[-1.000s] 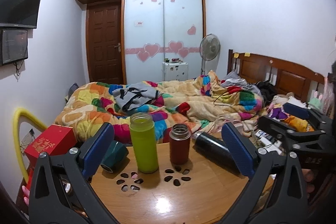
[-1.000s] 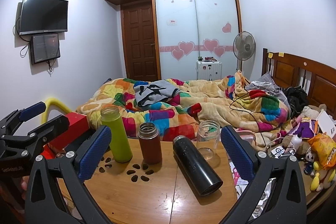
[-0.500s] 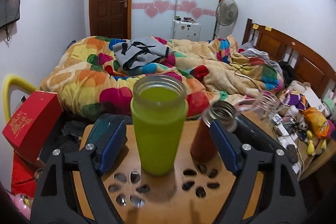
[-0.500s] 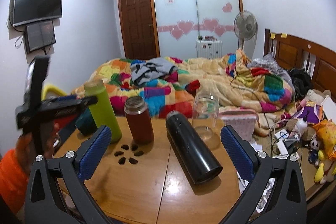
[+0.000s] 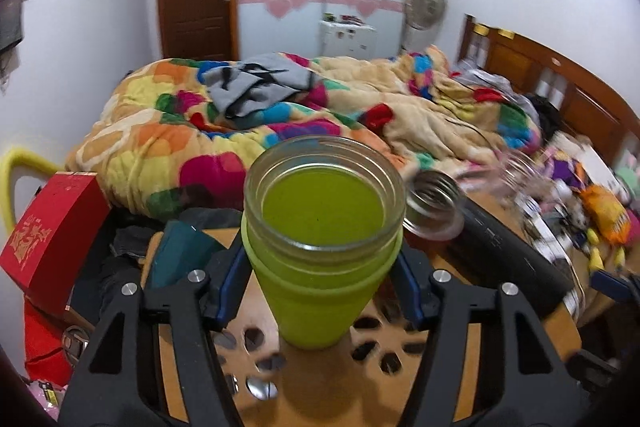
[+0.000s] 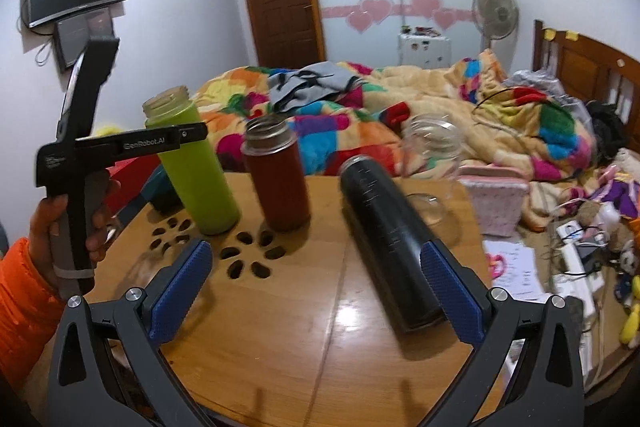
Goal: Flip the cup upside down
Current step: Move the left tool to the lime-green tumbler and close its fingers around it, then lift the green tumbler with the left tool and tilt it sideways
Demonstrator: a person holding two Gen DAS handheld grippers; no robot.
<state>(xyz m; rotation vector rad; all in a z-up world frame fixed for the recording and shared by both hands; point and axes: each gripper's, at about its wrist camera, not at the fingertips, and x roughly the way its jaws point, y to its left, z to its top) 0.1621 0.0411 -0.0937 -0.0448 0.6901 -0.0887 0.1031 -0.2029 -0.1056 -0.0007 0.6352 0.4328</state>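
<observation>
On the bench (image 6: pixel 280 327), the left gripper (image 5: pixel 316 283) clamps the upright green cup (image 5: pixel 320 251) (mouth up); lift clear before inverting. Right gripper (image 6: pixel 316 291) hangs apart.

Left wrist view: the green cup (image 5: pixel 320 263) covers the inner faces of both blue pads (image 5: pixel 231 277), so pad contact cannot be confirmed. The cup base hides part of the table (image 5: pixel 332 387). The glass jar (image 5: pixel 520 171) near the table's far right edge is motion-blurred. Right wrist view: the left gripper (image 6: pixel 188 141) fingertips sit behind the cup (image 6: pixel 192 163); the black flask (image 6: pixel 388 243) end is hidden by the right pad (image 6: pixel 448 291)
</observation>
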